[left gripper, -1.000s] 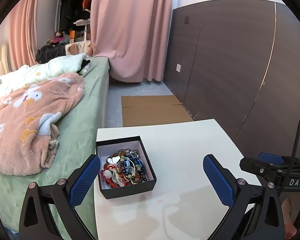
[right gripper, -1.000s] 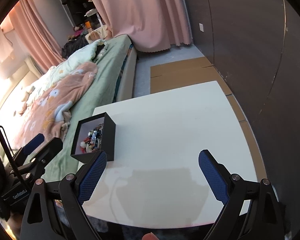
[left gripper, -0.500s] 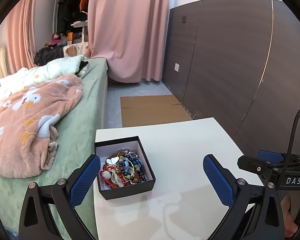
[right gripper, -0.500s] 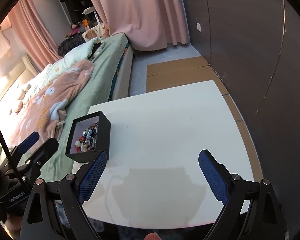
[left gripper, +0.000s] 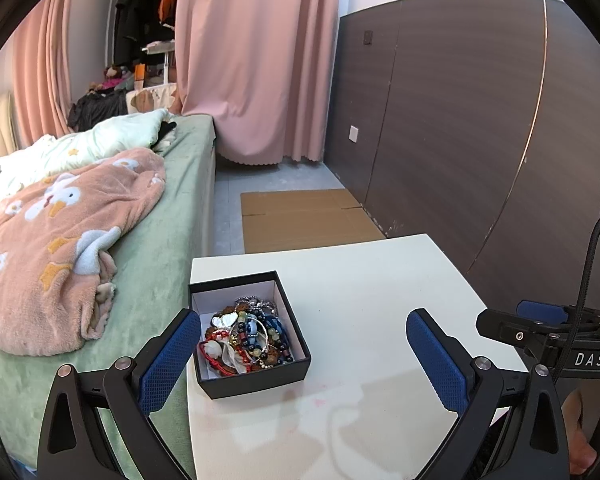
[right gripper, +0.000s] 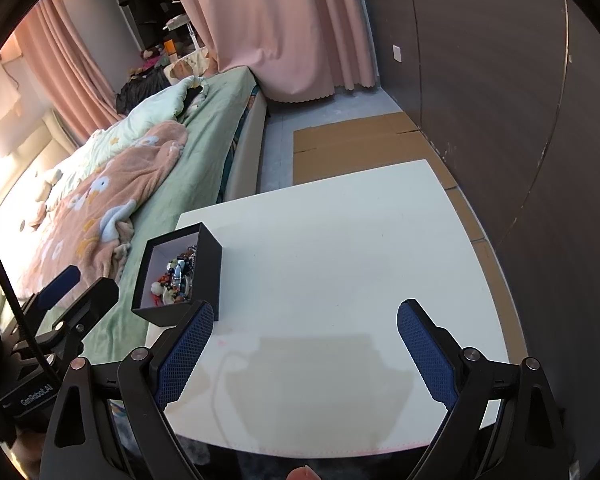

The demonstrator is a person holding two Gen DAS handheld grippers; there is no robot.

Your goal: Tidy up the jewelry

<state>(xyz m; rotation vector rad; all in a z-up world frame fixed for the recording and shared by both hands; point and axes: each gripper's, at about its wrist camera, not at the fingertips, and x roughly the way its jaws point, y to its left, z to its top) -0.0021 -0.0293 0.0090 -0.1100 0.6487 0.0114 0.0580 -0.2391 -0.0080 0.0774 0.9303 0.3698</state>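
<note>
A small black box [left gripper: 256,378] with a white inside sits at the left edge of the white table [left gripper: 364,292]. It holds a tangle of jewelry [left gripper: 246,334]: bead bracelets, a heart charm and several other pieces. My left gripper [left gripper: 303,334] is open and empty, held above the table's near side with its left finger beside the box. My right gripper [right gripper: 305,330] is open and empty above the table's [right gripper: 340,248] near edge; the box [right gripper: 208,270] lies just ahead of its left finger.
A bed with a green sheet [left gripper: 168,236] and a pink blanket [left gripper: 60,232] runs along the table's left side. Flat cardboard [left gripper: 304,216] lies on the floor beyond the table. A dark wood wall [left gripper: 460,120] stands on the right.
Both grippers have shifted slightly, so the box and table have drifted a little in each view. The jaws stay open and nothing has been picked up.
</note>
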